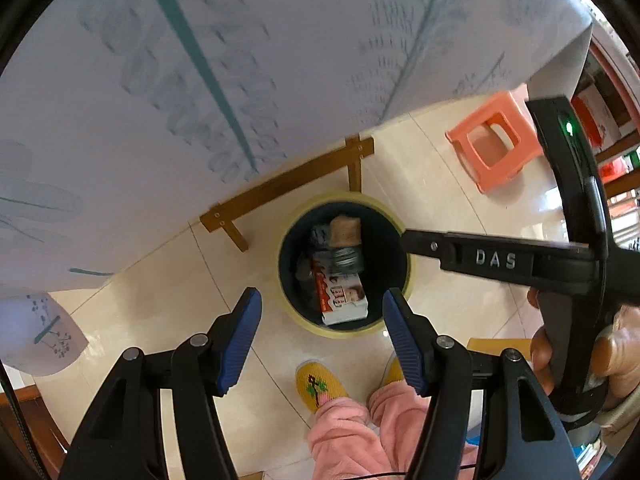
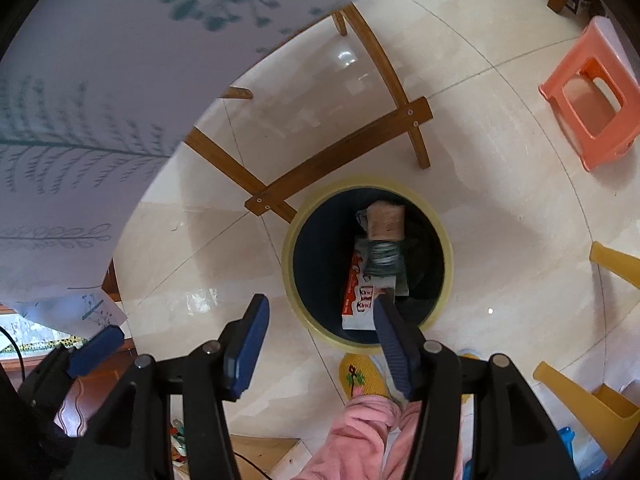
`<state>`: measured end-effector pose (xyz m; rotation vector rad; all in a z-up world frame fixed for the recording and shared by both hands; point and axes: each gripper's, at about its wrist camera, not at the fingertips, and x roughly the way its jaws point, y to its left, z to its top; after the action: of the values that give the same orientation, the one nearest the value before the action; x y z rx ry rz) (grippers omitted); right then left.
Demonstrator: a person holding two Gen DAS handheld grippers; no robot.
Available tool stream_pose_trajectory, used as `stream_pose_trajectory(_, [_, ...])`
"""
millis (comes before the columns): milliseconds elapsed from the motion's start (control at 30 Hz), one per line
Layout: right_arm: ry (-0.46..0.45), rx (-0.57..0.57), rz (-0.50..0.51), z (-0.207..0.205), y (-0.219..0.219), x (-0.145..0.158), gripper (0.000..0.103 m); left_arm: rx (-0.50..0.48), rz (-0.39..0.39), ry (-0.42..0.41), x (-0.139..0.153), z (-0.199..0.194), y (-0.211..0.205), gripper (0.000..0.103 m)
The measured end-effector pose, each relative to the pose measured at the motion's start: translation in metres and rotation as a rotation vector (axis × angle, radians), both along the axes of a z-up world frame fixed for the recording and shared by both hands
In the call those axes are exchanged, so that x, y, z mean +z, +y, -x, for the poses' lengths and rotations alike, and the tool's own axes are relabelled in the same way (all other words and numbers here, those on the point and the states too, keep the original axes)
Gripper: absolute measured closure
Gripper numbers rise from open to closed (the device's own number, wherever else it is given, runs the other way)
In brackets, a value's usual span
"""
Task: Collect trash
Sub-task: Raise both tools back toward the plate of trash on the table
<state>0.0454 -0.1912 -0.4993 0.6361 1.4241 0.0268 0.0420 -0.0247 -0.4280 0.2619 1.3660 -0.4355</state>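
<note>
Both claws pointed steeply down at the floor, jaws apart, nothing between the blue pads. Left claw (image 1: 322, 322) framed the near rim of the trash bin (image 1: 403, 285) between its fingertips, from above and clear of it. Right claw (image 2: 320, 322) had its right fingertip overlapping the bin (image 2: 447, 264) opening in view; height above the rim couldn't be told. In the left wrist view the right claw's black body (image 1: 496, 260) cut in from the right edge with a finger reaching over the bin's right rim, a hand (image 1: 612, 352) wrapped on its grip.

Nearest below: pink trouser legs (image 1: 352, 436) and a yellow slipper (image 1: 318, 384), just short of the bin's near edge, a narrow strip of tile between them.

Bin sat on the pale tiled floor (image 2: 500, 208), round, yellowish rim, dark inside. Trash was in it: a red-and-white Kinder box (image 1: 340, 296) against the near wall, a grey crumpled wrapper (image 1: 340, 262) above it, a brown piece (image 2: 386, 220) at the far side. Other contents too dark to tell.

Bin's far-left rim was touching or almost touching a wooden floor brace (image 2: 340, 156) of the worktop frame. Worktop cloth (image 1: 240, 80), white with a leaf print, overhung that side; its edge ran diagonally above the brace.

Right of the bin was open floor. An orange plastic stool (image 2: 592, 92) stood well apart at far right, yellow plastic legs (image 2: 580, 392) at near right.
</note>
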Motion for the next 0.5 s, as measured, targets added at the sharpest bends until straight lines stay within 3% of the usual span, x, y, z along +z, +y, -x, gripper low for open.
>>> stream_pose_trajectory(233, [-0.040, -0.010, -0.006, 0.000, -0.002, 0.040, 0.048, 0.002, 0.014, -0.054, 0.040, 0.003, -0.005, 0.042])
stream_pose_trajectory(500, [-0.116, -0.017, -0.018, 0.013, -0.006, 0.113, 0.048, -0.040, 0.061, -0.089, 0.108, 0.007, -0.023, 0.042])
